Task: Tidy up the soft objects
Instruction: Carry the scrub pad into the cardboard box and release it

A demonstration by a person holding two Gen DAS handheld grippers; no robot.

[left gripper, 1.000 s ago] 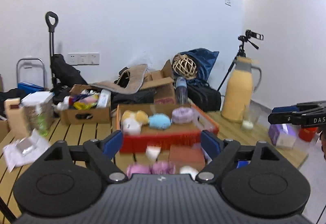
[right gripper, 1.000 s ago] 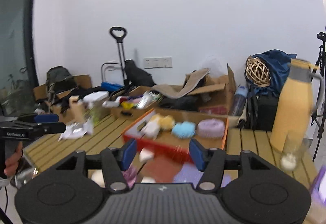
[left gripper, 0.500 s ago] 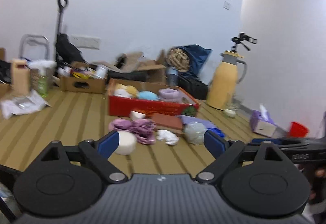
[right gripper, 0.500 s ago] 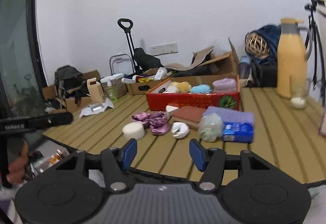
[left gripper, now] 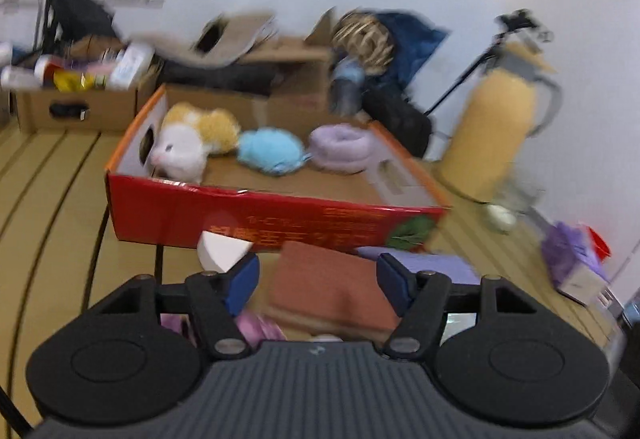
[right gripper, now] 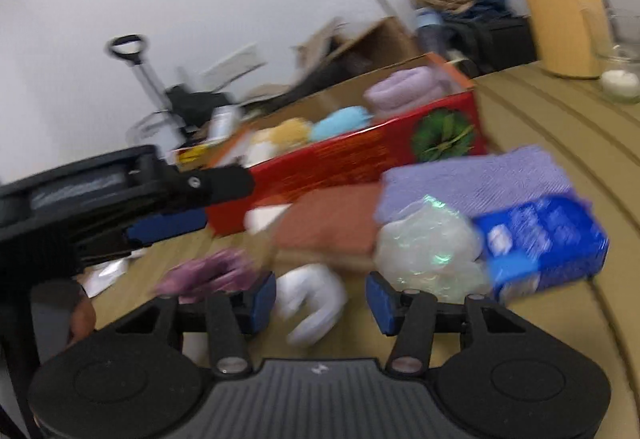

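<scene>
A red cardboard box (left gripper: 276, 217) holds a white and yellow plush (left gripper: 188, 139), a blue plush (left gripper: 270, 151) and a lilac roll (left gripper: 340, 147). In front of it lie a white wedge sponge (left gripper: 220, 249), a brown cloth (left gripper: 332, 287), a lilac cloth (right gripper: 472, 179) and a purple scrunchie (right gripper: 208, 273). My left gripper (left gripper: 318, 283) is open and empty above the brown cloth. My right gripper (right gripper: 320, 299) is open and empty, just before a white soft piece (right gripper: 312, 301). A clear plastic puff (right gripper: 428, 243) and a blue packet (right gripper: 540, 239) lie to its right.
A yellow thermos (left gripper: 492, 135) and a glass (right gripper: 620, 63) stand at the right on the slatted wooden table (left gripper: 52, 199). A purple tissue box (left gripper: 572, 267) sits near the right edge. Cardboard boxes with clutter (left gripper: 76, 99) stand behind. The left gripper also shows in the right wrist view (right gripper: 120, 199).
Both grippers have moved forward and down, close to the objects in front of the red box. The right view now tilts. Both stay open.
</scene>
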